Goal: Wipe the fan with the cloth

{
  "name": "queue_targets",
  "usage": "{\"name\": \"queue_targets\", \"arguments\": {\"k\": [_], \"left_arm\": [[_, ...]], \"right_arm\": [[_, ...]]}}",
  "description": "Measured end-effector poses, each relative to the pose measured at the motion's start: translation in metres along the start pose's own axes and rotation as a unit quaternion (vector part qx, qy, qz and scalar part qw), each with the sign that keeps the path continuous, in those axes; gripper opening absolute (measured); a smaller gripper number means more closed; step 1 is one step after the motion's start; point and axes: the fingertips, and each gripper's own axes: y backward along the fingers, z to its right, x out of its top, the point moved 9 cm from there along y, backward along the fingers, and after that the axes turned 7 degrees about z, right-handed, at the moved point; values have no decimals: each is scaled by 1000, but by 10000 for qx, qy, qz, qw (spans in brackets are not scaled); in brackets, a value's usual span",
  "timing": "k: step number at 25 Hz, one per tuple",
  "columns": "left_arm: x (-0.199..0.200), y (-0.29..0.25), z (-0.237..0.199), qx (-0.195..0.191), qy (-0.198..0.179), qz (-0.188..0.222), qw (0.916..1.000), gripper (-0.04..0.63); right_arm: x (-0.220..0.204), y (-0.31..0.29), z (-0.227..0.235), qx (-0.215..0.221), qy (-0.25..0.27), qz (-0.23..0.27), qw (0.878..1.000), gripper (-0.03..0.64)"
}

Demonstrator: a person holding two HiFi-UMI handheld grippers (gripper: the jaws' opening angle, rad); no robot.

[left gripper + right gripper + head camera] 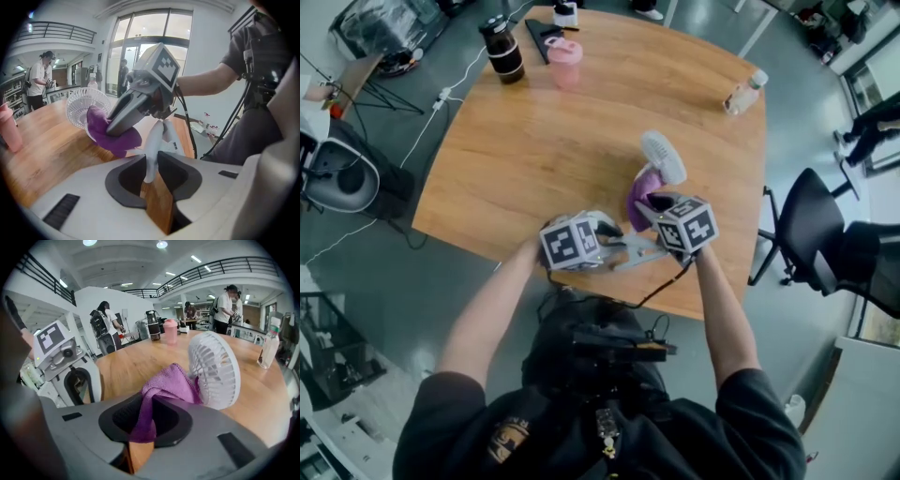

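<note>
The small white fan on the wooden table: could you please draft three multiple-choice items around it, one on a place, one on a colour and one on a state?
1. Where does the pink plastic tumbler stand? A. Beside the dark bottle at the wooden table's far edge. B. Tipped at the near edge. C. At the table's middle.
2. What colour is the terry cloth in the right gripper? A. Yellow. B. Purple. C. Green.
3. How is the left gripper? A. Open over bare wood. B. Shut on the tumbler. C. Shut on the handle of the small white fan.
A: the head view shows them side by side. B: purple folds sit pinched in its jaws. C: the white handle is clamped between its jaws.
</note>
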Motion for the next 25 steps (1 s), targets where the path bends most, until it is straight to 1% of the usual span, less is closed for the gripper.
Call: {"name": "queue_targets", "arguments": {"k": [2,4,6,9,11,13,15,17,18,19,21,22,24,25], "left_arm": [[1,0,1,12,-20,-33,10000,89],[1,-1,1,36,45,-81,10000,87],[2,0,-1,35,252,-90,9996,89],[10,6,-2,-9,588,36,9983,94],[17,10,-8,190,703,133,9973,95],[24,12,-15,536,798,214,9951,95],[32,10,-24,931,940,303,9907,95],[42,5,-35,1446,1101,444,9823,95],[48,2,-41,1745,1196,538,9759,95],[54,-2,-48,2048,1328,632,9677,95],[61,-14,-61,2529,1743,720,9489,95],[62,-22,-66,2679,1986,718,9400,95],[61,-36,-75,2867,2386,703,9251,164],[60,-42,-78,2936,2521,681,9196,192]], "right_arm": [[-6,8,-7,187,-91,-39,9998,72],[-10,16,-11,198,-157,37,9997,72],[-15,25,-11,79,-289,181,9994,72],[-24,36,-10,-74,-490,361,9981,72],[-27,42,-10,-171,-535,484,9972,72],[-29,49,-9,-267,-567,605,9962,72],[-33,56,-8,-309,-622,695,9952,72],[-37,61,-8,-313,-681,771,9942,72],[-39,64,-7,-321,-705,813,9937,72],[-41,68,-7,-337,-725,860,9931,72],[-45,77,-4,-377,-763,949,9918,72],[-46,82,-2,-394,-774,985,9913,72],[-47,91,3,-421,-763,1064,9905,72],[-46,96,6,-437,-746,1112,9900,72]]}}
